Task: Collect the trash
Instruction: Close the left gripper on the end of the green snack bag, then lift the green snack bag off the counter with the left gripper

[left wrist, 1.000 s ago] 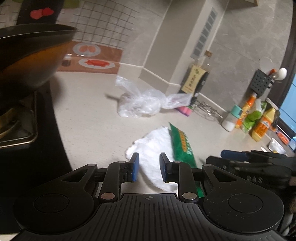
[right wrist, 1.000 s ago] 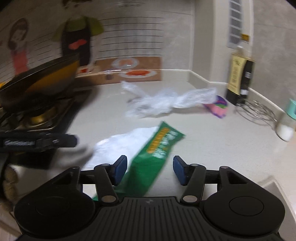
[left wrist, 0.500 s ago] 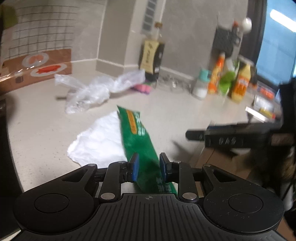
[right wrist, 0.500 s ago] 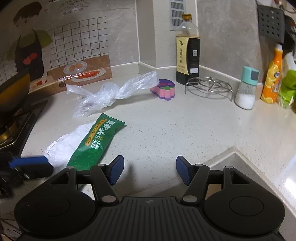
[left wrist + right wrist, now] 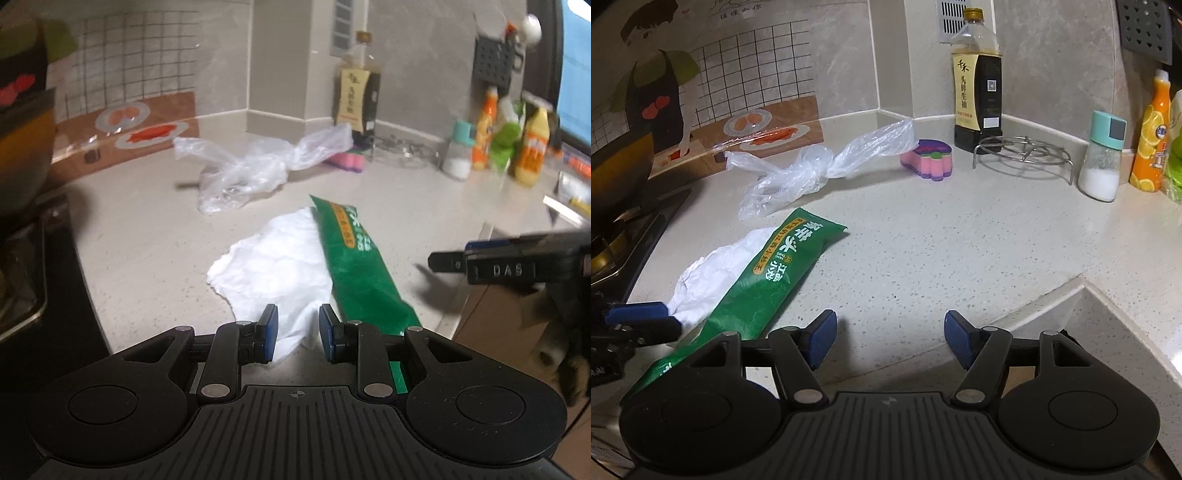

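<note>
On the speckled counter (image 5: 923, 236) lie a green snack wrapper (image 5: 783, 273), a crumpled white paper (image 5: 716, 266) half under it, and a clear plastic bag (image 5: 812, 170) farther back. In the left wrist view, my left gripper (image 5: 297, 332) hovers low over the near corner of the white paper (image 5: 273, 266). Its jaws stand apart and the pads press on nothing. The green wrapper (image 5: 354, 258) runs past its right finger. My right gripper (image 5: 889, 339) stands open over bare counter, just right of the wrapper, with nothing between its fingers.
A wok (image 5: 617, 162) sits on the stove at left. At the back stand a pink-purple sponge (image 5: 929, 158), a soy sauce bottle (image 5: 977, 81), a wire trivet (image 5: 1023, 151), a salt shaker (image 5: 1102, 162) and an orange bottle (image 5: 1150, 140). The counter's edge (image 5: 1082, 284) turns an inner corner at right.
The left gripper swung from over the green wrapper to the white paper's near corner. The right gripper's jaws widened and it moved right, off the wrapper, and lower toward the counter.
</note>
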A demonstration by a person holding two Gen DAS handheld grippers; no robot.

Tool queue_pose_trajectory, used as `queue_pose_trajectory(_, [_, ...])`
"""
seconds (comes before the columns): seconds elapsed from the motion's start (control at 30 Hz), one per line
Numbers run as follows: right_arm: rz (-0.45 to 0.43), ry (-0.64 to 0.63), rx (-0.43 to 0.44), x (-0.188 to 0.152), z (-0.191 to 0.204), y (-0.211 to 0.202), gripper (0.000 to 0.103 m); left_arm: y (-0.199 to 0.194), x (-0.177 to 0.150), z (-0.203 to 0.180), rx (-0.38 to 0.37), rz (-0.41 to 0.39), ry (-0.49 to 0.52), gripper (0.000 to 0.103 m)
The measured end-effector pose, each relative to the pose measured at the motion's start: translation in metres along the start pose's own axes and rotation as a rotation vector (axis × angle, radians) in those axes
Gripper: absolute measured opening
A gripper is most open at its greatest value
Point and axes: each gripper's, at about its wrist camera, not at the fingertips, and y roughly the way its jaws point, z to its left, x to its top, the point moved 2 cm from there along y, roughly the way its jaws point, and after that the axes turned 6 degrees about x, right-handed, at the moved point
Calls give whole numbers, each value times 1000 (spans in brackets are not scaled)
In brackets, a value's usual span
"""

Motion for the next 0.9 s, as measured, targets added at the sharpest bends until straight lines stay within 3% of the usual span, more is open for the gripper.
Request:
queue_pose_trajectory(0.17, [-43,-22,0,-1,4,-11,67,-5,17,8,-88,-16,-104,27])
queue_pose_trajectory(0.3, [-61,-28,11,-4,3,-18,68,-1,33,-13,-140,-12,-86,27])
queue_pose_trajectory(0.43, [-68,-17,17,-7,0,-21,68,20,42,-52,-93,24,58,28])
queue_pose_trajectory(0.57, [-80,3,23,-11,-5,-26,68,43,37,-74,60,56,218,29])
queue_pose_trajectory(0.7, [-88,17,46,-17,-10,-29,70,50,31,-79,22,90,227,32])
queue_pose_trajectory(0.77, [-85,21,58,-19,-13,-27,70,53,29,-82,7,104,239,42])
queue_pose_trajectory(0.9, [-93,21,60,-21,-13,-22,79,57,30,-81,-3,119,213,47])
